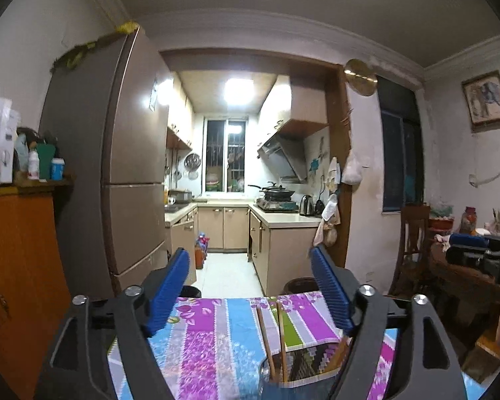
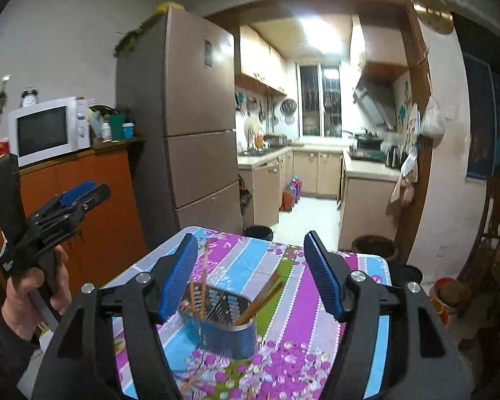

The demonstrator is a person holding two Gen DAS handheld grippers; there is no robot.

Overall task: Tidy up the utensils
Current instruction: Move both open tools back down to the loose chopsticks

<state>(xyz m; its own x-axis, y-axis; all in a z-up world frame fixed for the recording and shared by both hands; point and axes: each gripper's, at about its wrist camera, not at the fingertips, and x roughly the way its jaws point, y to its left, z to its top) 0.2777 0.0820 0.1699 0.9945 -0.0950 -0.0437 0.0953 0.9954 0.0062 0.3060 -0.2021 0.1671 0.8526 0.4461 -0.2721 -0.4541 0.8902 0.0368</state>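
1. The left gripper (image 1: 248, 263) is being held above the near edge of the table (image 1: 216, 340), pointed at the kitchen doorway; its blue pads (image 1: 168, 291) are spread wide and nothing is being gripped between them.
2. The right gripper (image 2: 250, 250) is being held above the same table (image 2: 316, 300), also spread wide, with nothing between its pads (image 2: 180, 280).
3. In the right wrist view the left gripper (image 2: 83, 193) is being carried in the person's left hand (image 2: 33, 296) off the table's left side, raised in front of the orange cabinet (image 2: 93, 200); from this angle its opening cannot be told.
4. The utensil holder (image 2: 223, 330), a blue oval cup with a perforated divider, is being seen standing upright on the floral tablecloth (image 2: 293, 306), between and below the right gripper's fingers, not touched by them.
5. Chopsticks (image 2: 198, 286) are being seen leaning in the holder's left compartment, and more chopsticks (image 2: 266, 295) are slanting out of the right compartment toward the right.
6. One loose stick (image 2: 190, 381) is being seen lying on the cloth just in front of the holder; it is blurred.
7. In the left wrist view the holder (image 1: 296, 380) is being cut off at the bottom edge, with two chopsticks (image 1: 266, 343) rising from it.
8. A microwave (image 2: 46, 130) and a fridge (image 2: 190, 116) are being seen behind the table.
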